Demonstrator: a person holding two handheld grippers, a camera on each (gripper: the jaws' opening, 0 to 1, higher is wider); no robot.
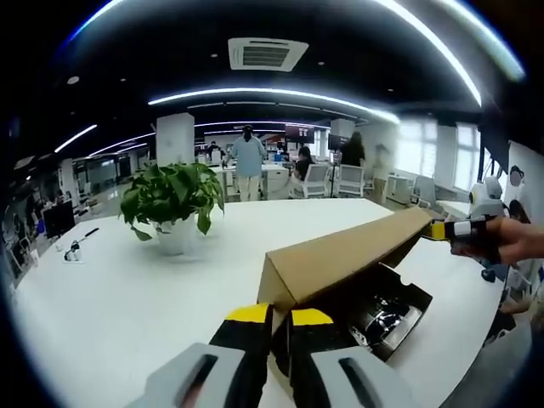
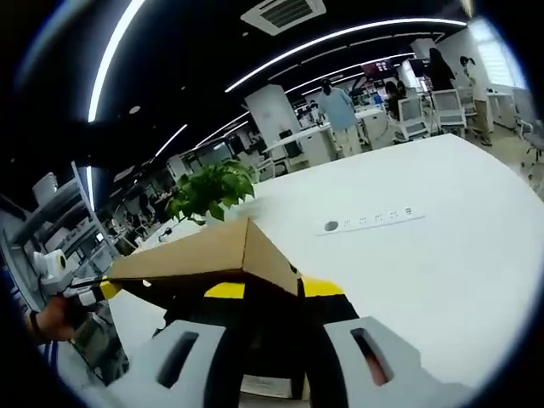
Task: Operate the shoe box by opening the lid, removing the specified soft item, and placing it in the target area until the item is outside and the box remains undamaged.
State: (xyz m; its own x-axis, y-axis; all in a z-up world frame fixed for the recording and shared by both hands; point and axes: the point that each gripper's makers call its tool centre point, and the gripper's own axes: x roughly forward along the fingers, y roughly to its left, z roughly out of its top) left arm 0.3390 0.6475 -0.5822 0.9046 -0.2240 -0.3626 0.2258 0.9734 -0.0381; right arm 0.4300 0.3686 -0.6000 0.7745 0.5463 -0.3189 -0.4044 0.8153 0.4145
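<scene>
— Cardboard, plain brown: that's the lid (image 1: 340, 255) they're lifting, stretching from the lower middle of the left gripper view up toward the right edge.

— And the left gripper (image 1: 270, 319)?

— Its yellow-tipped jaws are sitting narrow at the bottom of that view, pinching the near corner of the lid. At the far right, the right gripper (image 1: 449, 229) is gripping the other end, with a hand (image 1: 510, 242) wrapped around it.

— So both ends are being held?

— Yes. In the right gripper view the lid (image 2: 212, 253) is running from the centre out to the left, and the right gripper (image 2: 274, 289) is clamping its near corner, jaws close together. The left gripper (image 2: 98, 291) is showing at the lower left edge of that view.

— Where's the box itself?

— The black shoe box (image 1: 399, 310) is lying open under the raised lid, lower right of the left gripper view, on the white table (image 1: 110, 289). Something dark and glossy is lying inside; I can't tell what.

— Anything else nearby?

— A potted plant (image 1: 172, 204) is standing at centre left, well apart from the box, and a white power strip (image 2: 370, 221) is lying on the table right of centre in the right gripper view.
</scene>
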